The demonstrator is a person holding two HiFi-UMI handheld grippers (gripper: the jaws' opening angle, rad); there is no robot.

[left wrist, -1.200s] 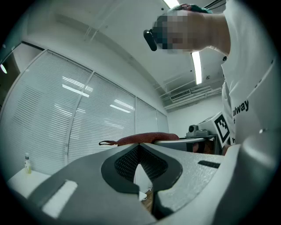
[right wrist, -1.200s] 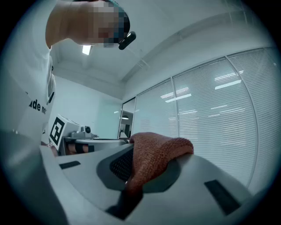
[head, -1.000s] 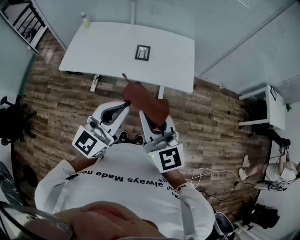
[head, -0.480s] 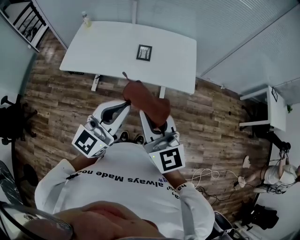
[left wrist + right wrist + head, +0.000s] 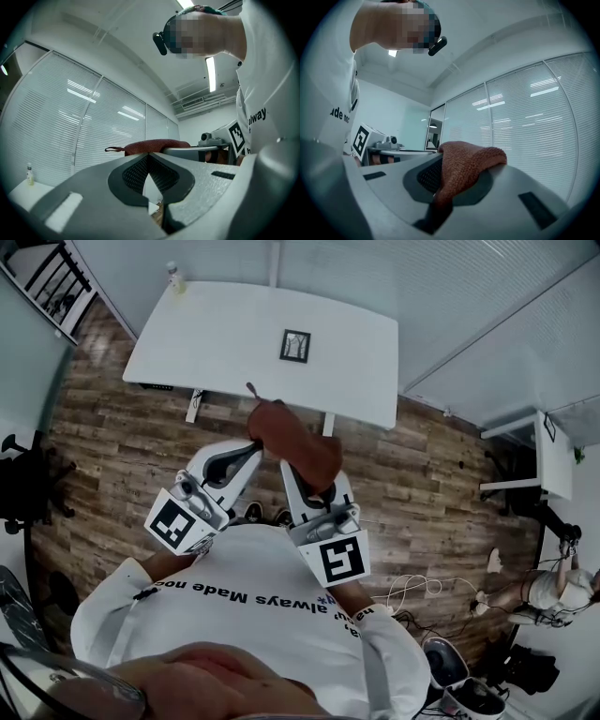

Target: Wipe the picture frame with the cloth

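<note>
The small dark picture frame (image 5: 294, 345) lies flat near the middle of the white table (image 5: 206, 343), far ahead of both grippers. A reddish-brown cloth (image 5: 292, 442) is draped over the tip of my right gripper (image 5: 298, 474), which is shut on it. In the right gripper view the cloth (image 5: 466, 166) bulges up from between the jaws. My left gripper (image 5: 246, 452) is held beside it at chest height, jaws closed together with nothing between them. In the left gripper view its tips (image 5: 149, 154) meet and the cloth (image 5: 150, 146) shows just beyond.
A small bottle (image 5: 172, 277) stands at the table's far left corner. Wood flooring (image 5: 122, 456) lies between me and the table. A second white table (image 5: 548, 460) and a seated person (image 5: 548, 587) are at the right, with black chairs (image 5: 19, 479) at the left.
Both grippers and the cloth keep their pose. The table and frame have slid slightly to the right in the head view, and the person at the right has shifted.
</note>
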